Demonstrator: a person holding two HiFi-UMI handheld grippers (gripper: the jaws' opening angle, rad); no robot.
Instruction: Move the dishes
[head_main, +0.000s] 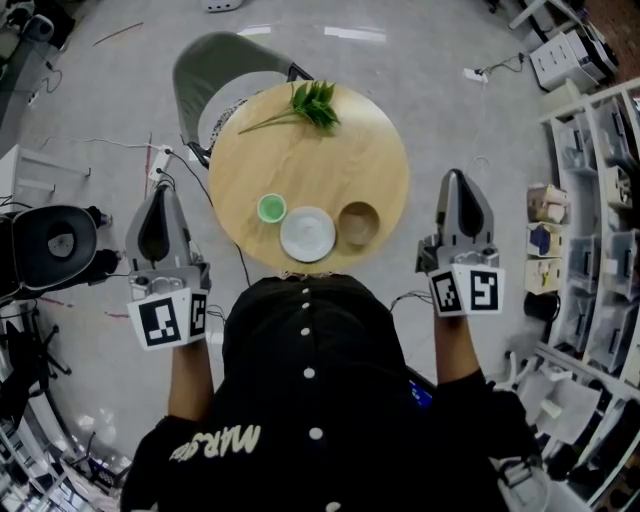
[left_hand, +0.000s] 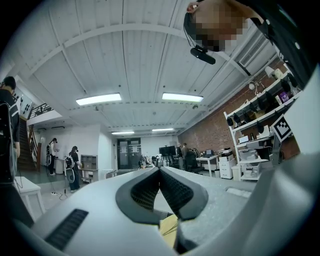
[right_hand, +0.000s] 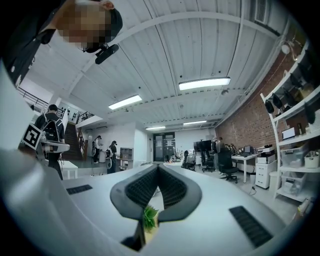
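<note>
Three dishes sit in a row near the front edge of a round wooden table (head_main: 330, 165): a small green bowl (head_main: 271, 208), a white plate (head_main: 307, 234) and a brown bowl (head_main: 359, 223). My left gripper (head_main: 163, 190) hangs off the table's left side, apart from it, jaws together and holding nothing. To the table's right, my right gripper (head_main: 455, 176) is likewise shut and empty. In the left gripper view the left gripper (left_hand: 159, 169) points level into the room with its tips meeting. The right gripper (right_hand: 158, 166) looks the same in the right gripper view.
A leafy green sprig (head_main: 312, 103) lies at the table's far edge. A grey chair (head_main: 215, 70) stands behind the table. Shelving with boxes (head_main: 590, 200) lines the right side. A black machine (head_main: 50, 245) and floor cables are at the left. People (left_hand: 74, 165) stand far off.
</note>
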